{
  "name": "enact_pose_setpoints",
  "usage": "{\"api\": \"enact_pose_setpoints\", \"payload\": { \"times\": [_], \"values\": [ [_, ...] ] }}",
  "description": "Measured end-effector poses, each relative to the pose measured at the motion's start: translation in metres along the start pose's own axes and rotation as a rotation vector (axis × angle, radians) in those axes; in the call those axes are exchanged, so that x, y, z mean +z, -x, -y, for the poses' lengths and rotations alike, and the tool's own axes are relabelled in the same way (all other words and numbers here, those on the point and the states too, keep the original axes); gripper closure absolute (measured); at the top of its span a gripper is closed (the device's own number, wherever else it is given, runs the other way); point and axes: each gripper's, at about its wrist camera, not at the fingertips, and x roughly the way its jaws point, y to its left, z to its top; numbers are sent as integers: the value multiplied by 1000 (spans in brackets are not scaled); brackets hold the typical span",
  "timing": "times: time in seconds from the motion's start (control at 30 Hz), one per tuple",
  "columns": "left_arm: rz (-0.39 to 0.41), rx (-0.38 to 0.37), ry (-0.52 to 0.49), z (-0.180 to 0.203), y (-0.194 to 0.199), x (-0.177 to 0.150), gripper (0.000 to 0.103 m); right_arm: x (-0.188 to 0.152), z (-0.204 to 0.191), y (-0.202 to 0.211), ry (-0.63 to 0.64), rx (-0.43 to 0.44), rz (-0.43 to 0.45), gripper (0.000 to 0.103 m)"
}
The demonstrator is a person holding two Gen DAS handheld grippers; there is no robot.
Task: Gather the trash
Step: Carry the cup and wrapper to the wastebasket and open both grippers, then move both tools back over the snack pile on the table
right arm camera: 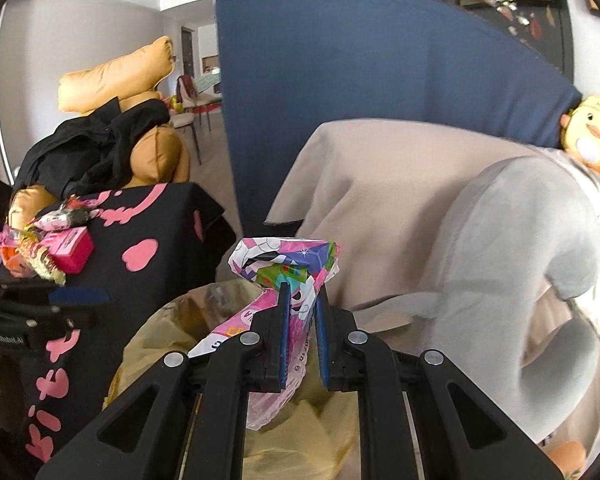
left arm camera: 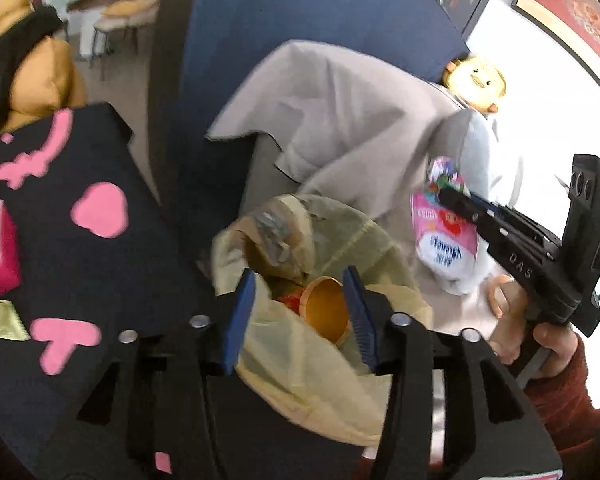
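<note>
A yellow trash bag [left arm camera: 308, 344] hangs open below me, with an orange cup [left arm camera: 326, 308] and crumpled paper inside. My left gripper [left arm camera: 300, 280] is part open, its left blue pad on the bag's rim. My right gripper [right arm camera: 302, 294] is shut on a pink and white snack wrapper [right arm camera: 284, 264] and holds it over the bag [right arm camera: 168, 332]. In the left wrist view that gripper [left arm camera: 446, 192] holds the wrapper [left arm camera: 444, 240] just right of the bag.
A black cloth with pink hearts [left arm camera: 80, 232] covers a stand at left, bearing a pink box [right arm camera: 66, 248] and several wrappers. A beige blanket [right arm camera: 380, 184], grey cushion [right arm camera: 520, 248], duck plush [right arm camera: 590, 136] and blue panel [right arm camera: 360, 72] lie behind.
</note>
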Motion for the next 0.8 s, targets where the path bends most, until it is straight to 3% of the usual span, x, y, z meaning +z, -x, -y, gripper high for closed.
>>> {"api": "enact_pose_setpoints", "payload": {
  "times": [0.17, 0.63, 0.7, 0.8],
  "values": [
    [24, 87, -22, -11, 12, -12, 50, -15, -23, -20, 24, 45, -60, 90],
    [27, 105, 51, -40, 28, -31, 49, -37, -48, -49, 56, 83, -141, 88],
    [31, 105, 65, -44, 31, -33, 49, -38, -46, -52, 36, 69, -163, 74],
    [38, 111, 75, -49, 36, -36, 49, -41, -41, -53, 8, 71, -187, 64]
  ]
}}
